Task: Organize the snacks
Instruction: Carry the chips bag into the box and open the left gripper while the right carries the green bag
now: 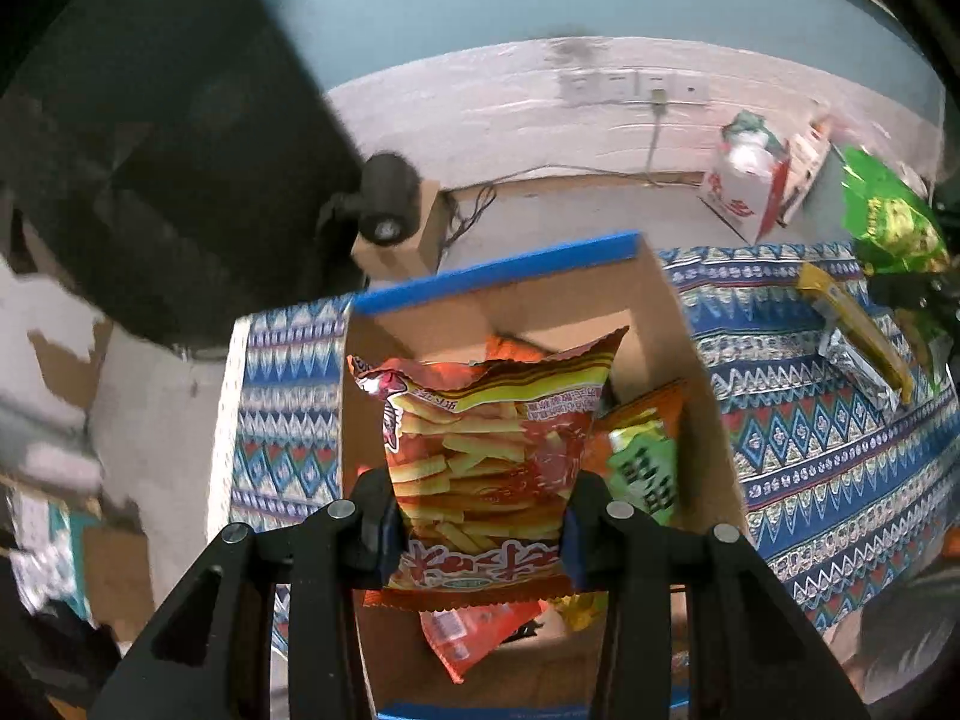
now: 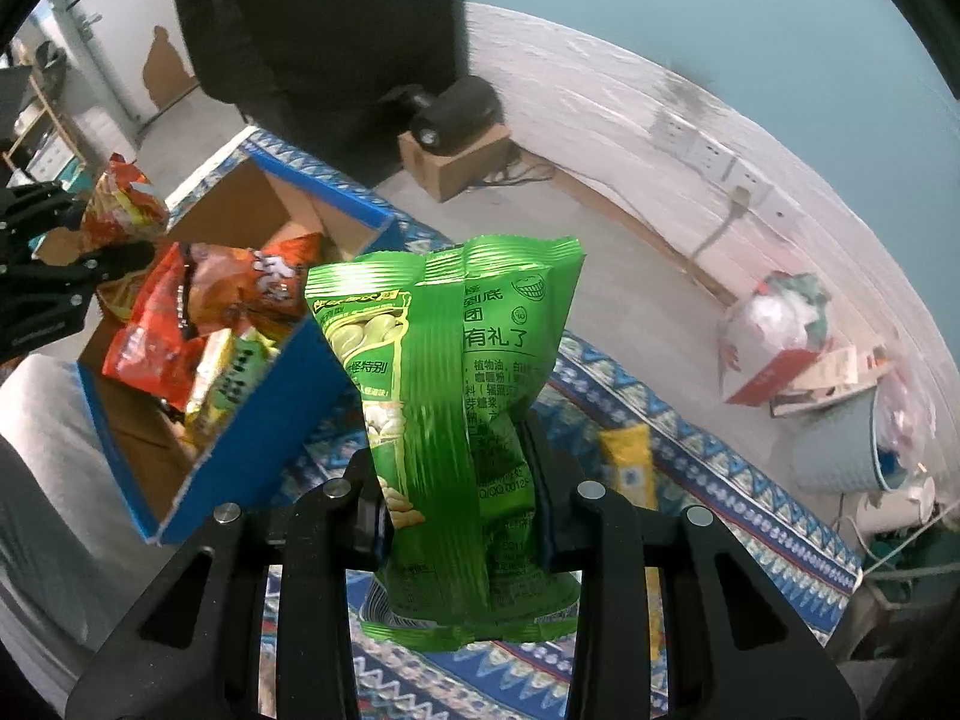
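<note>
Both bags feel light and crinkly: left gripper point(image 1: 477, 531) pinches fries bag point(image 1: 486, 450) low, right gripper point(image 2: 459, 501) clamps green bag point(image 2: 456, 396) near its base.

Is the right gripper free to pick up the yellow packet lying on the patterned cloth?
Probably not: the right gripper is shut on a green snack bag, so the yellow packet stays out of its grasp until that is dropped.

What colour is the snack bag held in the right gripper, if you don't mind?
Bright green snack bag, seen best in the right wrist view.
</note>
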Demonstrator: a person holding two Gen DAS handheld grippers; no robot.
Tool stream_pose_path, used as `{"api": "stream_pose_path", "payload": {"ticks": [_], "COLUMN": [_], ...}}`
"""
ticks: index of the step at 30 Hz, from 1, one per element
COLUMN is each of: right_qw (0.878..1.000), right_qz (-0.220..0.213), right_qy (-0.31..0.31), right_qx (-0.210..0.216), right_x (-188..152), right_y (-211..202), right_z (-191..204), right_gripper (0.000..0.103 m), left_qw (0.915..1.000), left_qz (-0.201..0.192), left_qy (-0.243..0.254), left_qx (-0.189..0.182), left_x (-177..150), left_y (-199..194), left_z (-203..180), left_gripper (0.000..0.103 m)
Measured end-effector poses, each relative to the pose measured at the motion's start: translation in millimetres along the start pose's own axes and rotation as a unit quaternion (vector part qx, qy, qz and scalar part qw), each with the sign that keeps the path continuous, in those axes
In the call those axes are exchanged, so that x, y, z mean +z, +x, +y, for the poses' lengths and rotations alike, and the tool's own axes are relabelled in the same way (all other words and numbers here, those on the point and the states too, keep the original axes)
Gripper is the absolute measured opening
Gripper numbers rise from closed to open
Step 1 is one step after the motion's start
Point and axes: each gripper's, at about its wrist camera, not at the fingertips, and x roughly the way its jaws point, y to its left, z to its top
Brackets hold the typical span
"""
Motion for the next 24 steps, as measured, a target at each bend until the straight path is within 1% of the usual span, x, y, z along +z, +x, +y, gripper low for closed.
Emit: {"api": "stream_pose_path", "payload": {"ticks": [2, 5, 9, 11, 12, 13, 14, 15, 16, 18, 21, 24], "right_qw": [1.0, 1.0, 0.999, 0.999, 0.999, 0.999, 0.999, 0.998, 0.998, 0.998, 0.997, 0.997], "right_qz": [0.002, 0.003, 0.006, 0.009, 0.01, 0.011, 0.013, 0.014, 0.016, 0.019, 0.023, 0.028], "right_qy": [-0.004, -0.013, -0.02, -0.026, -0.028, -0.031, -0.033, -0.035, -0.036, -0.038, -0.04, -0.038], "right_qx": [0.005, 0.012, 0.025, 0.031, 0.033, 0.035, 0.039, 0.041, 0.045, 0.051, 0.059, 0.068], "right_x": [4.6, 12.5, 22.7, 27.7, 28.9, 31.2, 33.6, 35.4, 37.7, 41.6, 45.9, 51.5], "right_y": [2.2, 5.9, 12.9, 17.9, 19.4, 21.6, 24.1, 25.8, 28.3, 32.9, 39.6, 47.6], "right_z": [9.2, 23.0, 43.8, 55.4, 60.0, 65.4, 71.3, 75.2, 80.7, 91.5, 103.1, 114.8], "right_gripper": [0.033, 0.033, 0.033, 0.033, 0.033, 0.033, 0.033, 0.033, 0.033, 0.033, 0.033, 0.033], "left_qw": [0.9999, 0.9996, 0.9992, 0.999, 0.9988, 0.9987, 0.9988, 0.9988, 0.999, 0.9992, 0.9993, 0.9992], "left_qz": [0.01, 0.025, 0.04, 0.045, 0.048, 0.048, 0.046, 0.043, 0.038, 0.032, 0.032, 0.032], "left_qy": [-0.011, -0.014, -0.009, 0.0, 0.006, 0.013, 0.016, 0.019, 0.021, 0.017, 0.006, -0.016], "left_qx": [0.002, 0.008, -0.001, -0.003, -0.003, 0.002, 0.006, 0.009, 0.013, 0.016, 0.016, 0.017], "left_x": [-8.0, -19.1, -29.5, -32.4, -34.3, -36.0, -36.7, -36.8, -37.4, -38.2, -40.7, -44.9], "left_y": [6.5, 15.6, 23.2, 25.7, 26.6, 26.6, 25.6, 24.3, 22.0, 17.9, 15.1, 12.9], "left_z": [10.4, 18.7, 21.4, 19.2, 17.8, 16.9, 17.0, 16.6, 17.3, 20.2, 27.9, 41.5], "left_gripper": [0.041, 0.041, 0.042, 0.044, 0.051, 0.061, 0.067, 0.075, 0.08, 0.081, 0.081, 0.081]}}
